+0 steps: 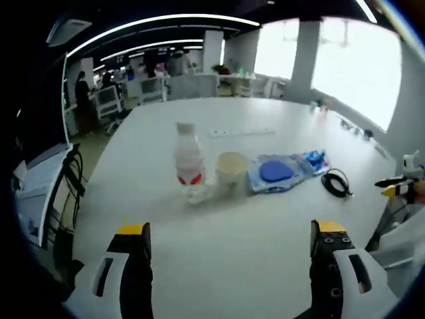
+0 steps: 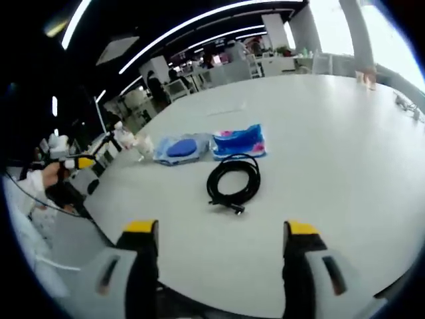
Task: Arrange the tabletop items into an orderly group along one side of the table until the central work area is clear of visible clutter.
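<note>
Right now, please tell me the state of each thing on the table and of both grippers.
Bottle: upright, cap on.
Paper cup: upright, open top.
Blue pouch: lying flat.
Blue and pink packet: lying flat beside the pouch.
Black cable: coiled, lying apart from the packet.
Left gripper: open, holding nothing.
Right gripper: open, holding nothing.

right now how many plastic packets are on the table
2: a clear packet holding a blue disc, beside the cup, and a blue-pink packet next to it, just beyond the coiled cable.
</note>
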Tool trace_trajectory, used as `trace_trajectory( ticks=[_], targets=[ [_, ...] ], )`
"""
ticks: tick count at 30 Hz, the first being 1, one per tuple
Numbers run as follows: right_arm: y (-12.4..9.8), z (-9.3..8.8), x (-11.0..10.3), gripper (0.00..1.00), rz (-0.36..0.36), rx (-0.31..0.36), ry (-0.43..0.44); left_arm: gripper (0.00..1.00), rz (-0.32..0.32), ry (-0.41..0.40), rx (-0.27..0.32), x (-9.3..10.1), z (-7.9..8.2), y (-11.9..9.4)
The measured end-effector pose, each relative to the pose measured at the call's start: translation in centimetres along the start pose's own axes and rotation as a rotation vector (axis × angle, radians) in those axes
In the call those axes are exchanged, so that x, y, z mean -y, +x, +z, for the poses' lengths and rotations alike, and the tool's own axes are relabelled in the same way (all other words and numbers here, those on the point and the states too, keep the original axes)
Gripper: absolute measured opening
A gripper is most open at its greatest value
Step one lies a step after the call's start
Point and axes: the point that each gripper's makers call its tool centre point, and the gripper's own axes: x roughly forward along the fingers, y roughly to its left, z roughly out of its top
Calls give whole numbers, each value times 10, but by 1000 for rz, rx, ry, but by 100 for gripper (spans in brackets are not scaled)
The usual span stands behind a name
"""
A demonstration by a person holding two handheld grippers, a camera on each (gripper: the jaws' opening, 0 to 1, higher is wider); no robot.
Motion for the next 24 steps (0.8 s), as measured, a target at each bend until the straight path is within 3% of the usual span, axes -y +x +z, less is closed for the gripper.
trace_trajectory(
  ticks=[11, 24],
  targets=[
    [-5, -5, -11, 76, -16, 8, -26, 96, -36, -6, 2, -9, -21, -26],
    [-23, -28, -24, 77, -48, 28, -22, 96, -57, 3, -19, -19, -54, -50]
  ],
)
